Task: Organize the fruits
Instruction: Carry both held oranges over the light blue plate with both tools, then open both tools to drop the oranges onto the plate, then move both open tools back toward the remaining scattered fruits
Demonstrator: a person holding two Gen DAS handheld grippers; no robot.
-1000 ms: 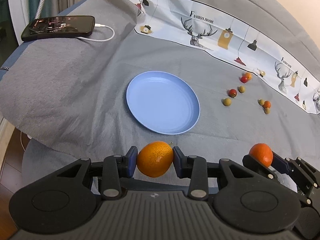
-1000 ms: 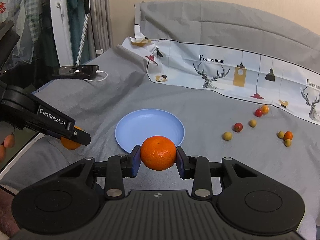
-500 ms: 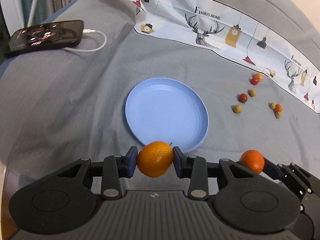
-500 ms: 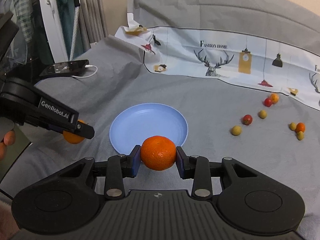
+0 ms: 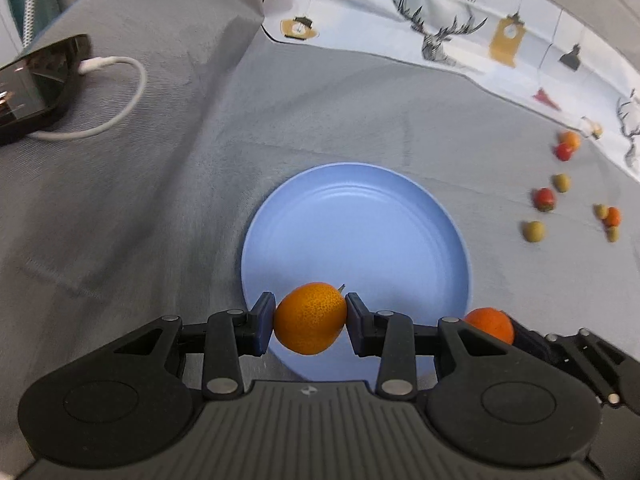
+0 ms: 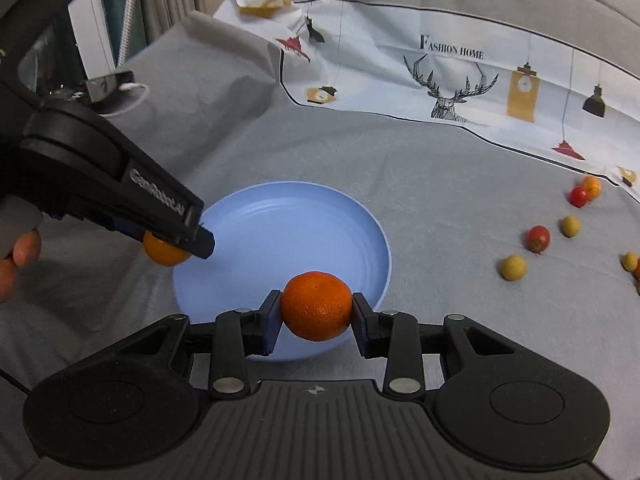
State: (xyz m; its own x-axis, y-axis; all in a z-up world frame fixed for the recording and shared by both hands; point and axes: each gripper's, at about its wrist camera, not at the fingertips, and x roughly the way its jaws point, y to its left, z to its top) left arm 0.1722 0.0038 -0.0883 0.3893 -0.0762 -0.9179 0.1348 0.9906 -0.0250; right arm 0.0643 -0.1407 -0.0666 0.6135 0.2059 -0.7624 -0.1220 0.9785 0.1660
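Observation:
My left gripper (image 5: 310, 318) is shut on an orange with a small stem (image 5: 310, 318) and holds it over the near rim of the blue plate (image 5: 360, 224). My right gripper (image 6: 316, 306) is shut on a darker orange mandarin (image 6: 316, 306) above the plate's (image 6: 280, 220) near right rim. In the right wrist view the left gripper (image 6: 176, 240) comes in from the left with its orange (image 6: 164, 254) over the plate's left edge. In the left wrist view the mandarin (image 5: 490, 324) shows at the lower right.
Several small red, orange and green fruits (image 5: 544, 200) (image 6: 538, 238) lie scattered on the grey cloth right of the plate. A phone (image 5: 28, 80) with a white cable (image 5: 116, 92) lies at the far left. A printed white cloth (image 6: 460, 64) covers the back.
Both grippers moved forward with their fruit toward the plate, from short of it to over its near edge. The plate looks larger and closer in both views.

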